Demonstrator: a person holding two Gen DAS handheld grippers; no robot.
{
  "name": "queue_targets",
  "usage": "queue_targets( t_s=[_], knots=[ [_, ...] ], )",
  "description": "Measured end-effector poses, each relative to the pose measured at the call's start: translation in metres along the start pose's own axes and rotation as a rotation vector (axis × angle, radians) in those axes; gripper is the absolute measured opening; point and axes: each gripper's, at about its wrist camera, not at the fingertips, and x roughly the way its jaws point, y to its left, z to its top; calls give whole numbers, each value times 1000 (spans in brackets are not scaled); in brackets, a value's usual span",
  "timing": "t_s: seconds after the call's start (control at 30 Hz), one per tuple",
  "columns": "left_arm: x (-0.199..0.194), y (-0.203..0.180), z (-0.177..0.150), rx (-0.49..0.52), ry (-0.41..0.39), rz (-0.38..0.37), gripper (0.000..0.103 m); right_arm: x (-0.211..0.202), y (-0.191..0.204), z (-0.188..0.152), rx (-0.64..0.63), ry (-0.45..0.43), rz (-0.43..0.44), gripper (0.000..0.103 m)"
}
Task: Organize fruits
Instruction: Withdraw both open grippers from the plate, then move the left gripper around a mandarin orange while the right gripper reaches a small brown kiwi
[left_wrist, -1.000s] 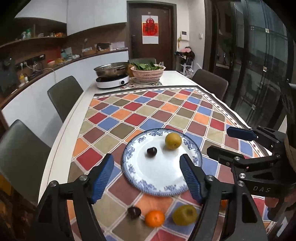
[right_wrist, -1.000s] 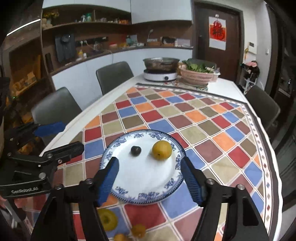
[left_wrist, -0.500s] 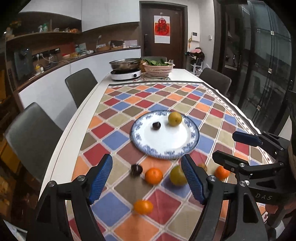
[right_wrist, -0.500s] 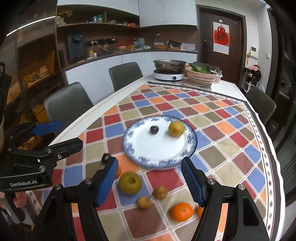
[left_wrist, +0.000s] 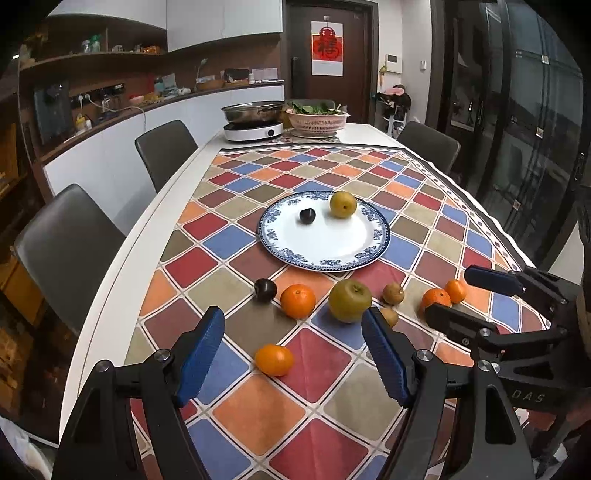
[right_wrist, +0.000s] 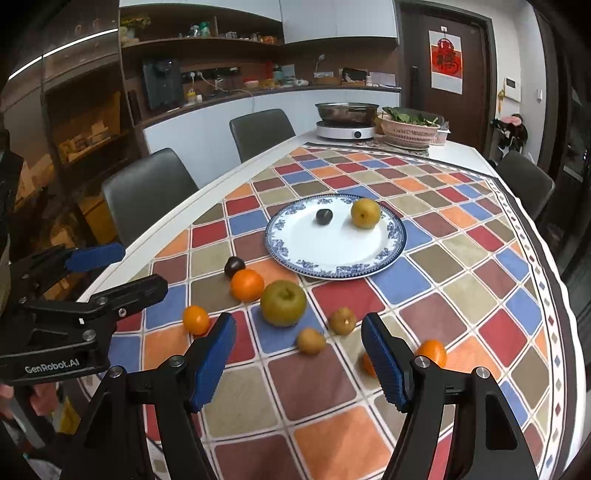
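Observation:
A blue-rimmed white plate (left_wrist: 325, 254) (right_wrist: 317, 254) holds a yellow pear (left_wrist: 342, 204) (right_wrist: 365, 213) and a dark plum (left_wrist: 307, 216) (right_wrist: 324, 216). In front of it on the chequered cloth lie a second plum (left_wrist: 265, 290) (right_wrist: 234, 266), several oranges (left_wrist: 297, 301) (right_wrist: 247, 284), a big green pear (left_wrist: 349, 300) (right_wrist: 283, 302) and two small brown fruits (left_wrist: 393, 293) (right_wrist: 342, 321). My left gripper (left_wrist: 293, 356) is open and empty above the nearest orange (left_wrist: 274, 360). My right gripper (right_wrist: 299, 363) is open and empty near the small fruits.
A pan on an induction cooker (left_wrist: 253, 130) (right_wrist: 346, 129) and a pink basket of greens (left_wrist: 317, 120) (right_wrist: 410, 133) stand at the table's far end. Grey chairs (left_wrist: 164, 147) line the left side, one (left_wrist: 428, 146) the right. The white table edge (left_wrist: 110, 295) runs along the left.
Both grippers have pulled back from the plate toward the near end of the table. The loose fruits in front of the plate have come into view. Both stay open and empty.

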Motion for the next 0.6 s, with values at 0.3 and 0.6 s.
queue_targets(
  t_s=[0.3,0.6],
  knots=[
    [6,7,-7,-10,9,6,77,2,1,-5,29,2,-40,71],
    [43,19,-34,-32,109,-7,76,24,4,-9,2,77,-92,71]
  ],
)
